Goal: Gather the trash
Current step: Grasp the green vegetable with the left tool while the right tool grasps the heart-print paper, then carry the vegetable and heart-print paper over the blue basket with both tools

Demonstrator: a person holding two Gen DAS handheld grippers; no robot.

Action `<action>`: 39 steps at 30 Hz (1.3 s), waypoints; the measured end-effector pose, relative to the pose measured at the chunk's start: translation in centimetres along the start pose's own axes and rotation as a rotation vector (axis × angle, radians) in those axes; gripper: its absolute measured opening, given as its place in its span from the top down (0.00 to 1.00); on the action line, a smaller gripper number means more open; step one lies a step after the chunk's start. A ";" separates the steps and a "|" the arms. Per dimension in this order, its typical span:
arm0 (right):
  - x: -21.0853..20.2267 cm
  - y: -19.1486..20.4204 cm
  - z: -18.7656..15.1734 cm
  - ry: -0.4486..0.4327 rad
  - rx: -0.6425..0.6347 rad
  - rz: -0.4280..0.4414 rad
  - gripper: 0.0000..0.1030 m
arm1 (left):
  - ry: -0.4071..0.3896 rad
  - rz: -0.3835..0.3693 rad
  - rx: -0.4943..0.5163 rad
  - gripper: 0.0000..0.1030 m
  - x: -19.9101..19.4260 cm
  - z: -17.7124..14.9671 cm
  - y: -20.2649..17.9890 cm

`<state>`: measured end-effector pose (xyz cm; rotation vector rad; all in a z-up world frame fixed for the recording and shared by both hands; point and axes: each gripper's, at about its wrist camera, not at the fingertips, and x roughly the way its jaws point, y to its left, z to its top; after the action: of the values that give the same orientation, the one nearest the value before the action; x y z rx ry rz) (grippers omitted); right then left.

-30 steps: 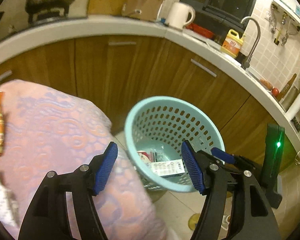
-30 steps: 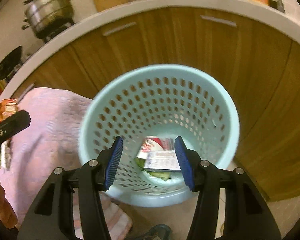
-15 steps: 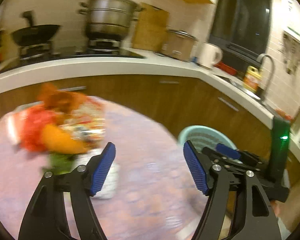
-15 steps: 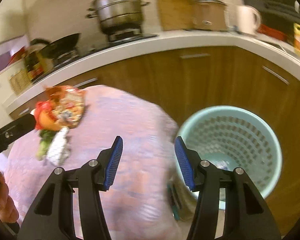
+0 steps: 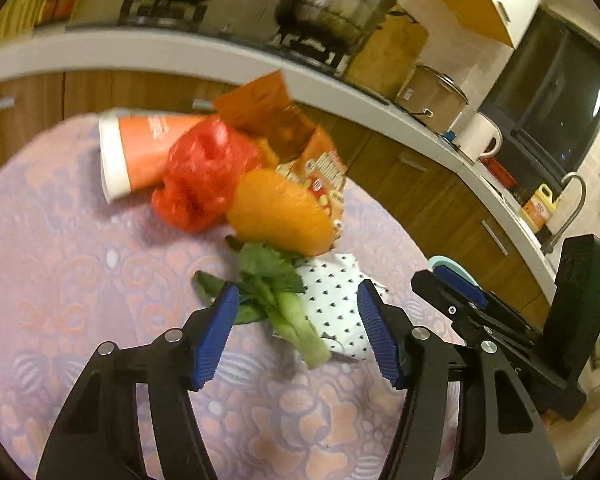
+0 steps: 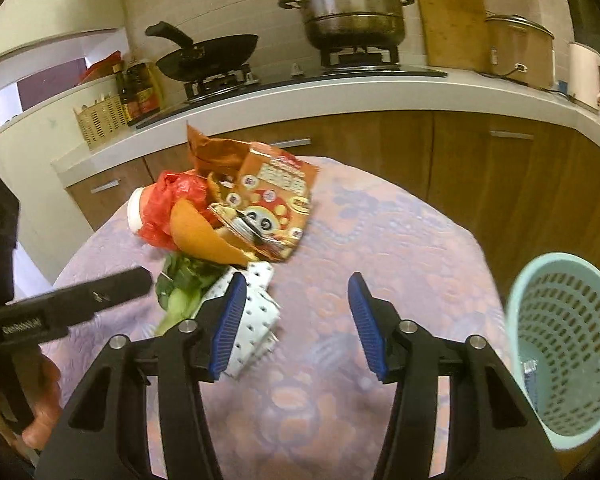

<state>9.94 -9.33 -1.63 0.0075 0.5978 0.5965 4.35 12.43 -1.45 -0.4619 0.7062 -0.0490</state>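
A heap of trash lies on the round table's pink cloth (image 5: 80,280): a tipped orange paper cup (image 5: 140,156), a red plastic bag (image 5: 204,184), an orange peel (image 5: 280,212), a snack packet (image 6: 276,200), a bok choy (image 5: 276,292) and a white dotted wrapper (image 5: 336,300). My left gripper (image 5: 296,300) hovers over the bok choy stalk. Its jaws are closing and stand apart, the pads clear of the stalk. My right gripper (image 6: 296,292) is beside the wrapper (image 6: 252,312), jaws closing with only cloth between them. The pale blue basket (image 6: 564,344) stands right of the table.
Behind the table runs a white counter (image 6: 340,96) over wooden cabinets, with a steamer pot (image 6: 352,12), a wok (image 6: 208,56) and a kettle (image 6: 586,76). A hand (image 6: 40,420) holds the left gripper at lower left. Some litter lies inside the basket.
Both views have swung left from the basket to the trash heap on the table. The left gripper now hangs over the bok choy, its jaws a little narrower.
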 end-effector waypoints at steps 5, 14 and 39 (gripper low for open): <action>0.7 0.0 -0.3 -0.006 0.011 0.005 0.61 | 0.054 0.027 0.013 0.44 2.2 -0.3 -0.2; 0.7 0.4 -0.5 -0.008 -0.015 0.012 0.61 | 0.081 0.096 0.010 0.66 4.3 -0.3 -0.1; 5.5 4.5 -1.1 0.246 -0.109 0.115 0.32 | -0.121 0.051 -0.141 0.84 -2.7 -3.3 3.8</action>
<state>10.67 -2.85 -4.64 -0.1368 0.8061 0.7476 -0.23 15.15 -3.57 -0.5767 0.6046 0.0769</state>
